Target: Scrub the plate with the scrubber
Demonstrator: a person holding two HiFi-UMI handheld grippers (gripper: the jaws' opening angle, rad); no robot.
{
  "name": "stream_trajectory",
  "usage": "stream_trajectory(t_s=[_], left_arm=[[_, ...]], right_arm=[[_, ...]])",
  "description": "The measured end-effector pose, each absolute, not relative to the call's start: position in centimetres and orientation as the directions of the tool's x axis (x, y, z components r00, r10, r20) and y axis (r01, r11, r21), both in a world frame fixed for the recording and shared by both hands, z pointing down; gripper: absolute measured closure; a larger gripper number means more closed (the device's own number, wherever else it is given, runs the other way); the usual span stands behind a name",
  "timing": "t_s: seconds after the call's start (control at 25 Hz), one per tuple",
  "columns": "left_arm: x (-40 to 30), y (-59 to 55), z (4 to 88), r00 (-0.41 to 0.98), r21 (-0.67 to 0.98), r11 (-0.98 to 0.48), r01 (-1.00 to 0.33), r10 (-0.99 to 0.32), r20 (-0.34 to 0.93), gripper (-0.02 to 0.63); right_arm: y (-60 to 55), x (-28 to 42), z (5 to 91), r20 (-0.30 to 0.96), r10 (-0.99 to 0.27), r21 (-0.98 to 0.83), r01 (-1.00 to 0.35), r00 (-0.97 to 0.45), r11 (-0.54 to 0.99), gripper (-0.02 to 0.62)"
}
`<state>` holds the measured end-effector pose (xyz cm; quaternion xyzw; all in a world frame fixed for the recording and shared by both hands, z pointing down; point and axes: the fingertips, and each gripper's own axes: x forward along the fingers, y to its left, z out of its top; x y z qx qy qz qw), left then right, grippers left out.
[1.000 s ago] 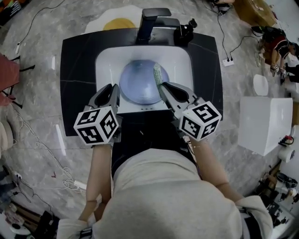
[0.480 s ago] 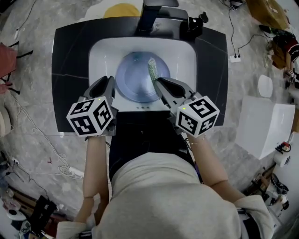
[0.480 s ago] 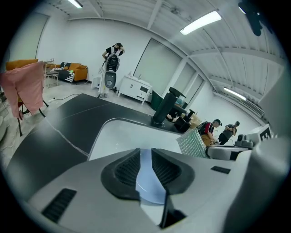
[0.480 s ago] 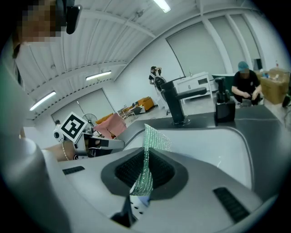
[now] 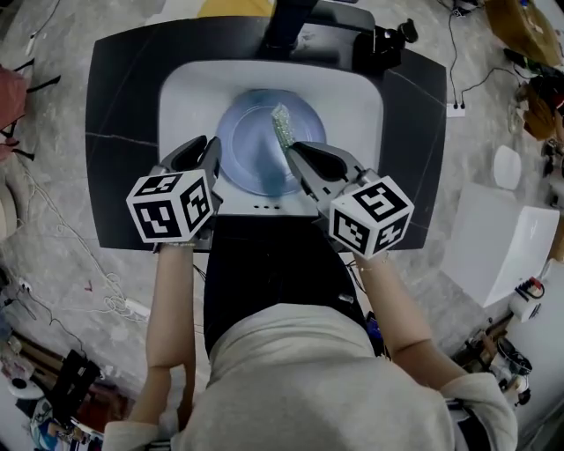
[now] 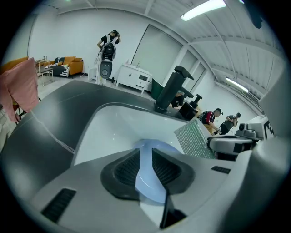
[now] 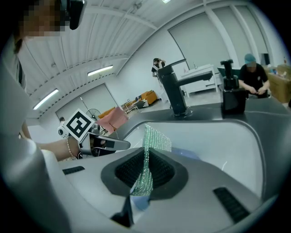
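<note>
A light blue plate (image 5: 251,145) lies in the white sink (image 5: 352,101). My left gripper (image 5: 208,151) is at the plate's left edge. In the left gripper view its pads (image 6: 125,168) are shut on the plate's rim (image 6: 146,182). My right gripper (image 5: 293,152) is shut on a green glittery scrubber (image 5: 282,126), which reaches over the right part of the plate. In the right gripper view the scrubber (image 7: 150,145) stands up between the jaws, with the plate (image 7: 188,154) just behind it. Whether the scrubber touches the plate I cannot tell.
A black faucet (image 5: 289,19) rises at the back of the sink, set in a black countertop (image 5: 119,132). A black object (image 5: 388,40) stands at the back right of the counter. A white box (image 5: 493,238) sits on the floor to the right, with cables around.
Both grippers have stayed at the plate, the left on its rim and the right with the scrubber. The head view has shifted, so the sink sits higher in the frame.
</note>
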<state>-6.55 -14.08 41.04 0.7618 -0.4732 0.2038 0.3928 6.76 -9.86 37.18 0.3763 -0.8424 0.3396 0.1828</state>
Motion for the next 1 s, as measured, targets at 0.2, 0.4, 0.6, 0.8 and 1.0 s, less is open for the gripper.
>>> stream_trajectory(t_s=[0.2, 0.4, 0.6, 0.8, 1.0], left_arm=[[-6.4, -15.0, 42.9, 0.473, 0.409, -0.244, -0.88, -0.545, 0.692, 0.531], [-6.1, -16.4, 44.9, 0.47, 0.404, -0.244, -0.882, -0.527, 0.708, 0.531], [-6.0, -17.2, 46.8, 0.46, 0.409, -0.217, -0.886, -0.511, 0.726, 0.531], [-6.2, -17.5, 49.1, 0.442, 0.395, -0.201, -0.896, -0.476, 0.761, 0.531], [-6.3, -17.4, 50.7, 0.414, 0.364, -0.198, -0.91, -0.451, 0.79, 0.531]], right_arm=[[-10.2, 6.5, 38.8, 0.574, -0.474, -0.453, -0.741, -0.668, 0.496, 0.557], [-10.9, 5.9, 40.2, 0.586, -0.44, -0.452, -0.726, -0.68, 0.519, 0.557], [-11.5, 5.7, 41.4, 0.586, -0.425, -0.466, -0.716, -0.69, 0.52, 0.557], [-11.5, 5.5, 42.5, 0.594, -0.406, -0.47, -0.709, -0.694, 0.525, 0.557], [-11.3, 5.6, 43.5, 0.609, -0.386, -0.464, -0.706, -0.693, 0.535, 0.557]])
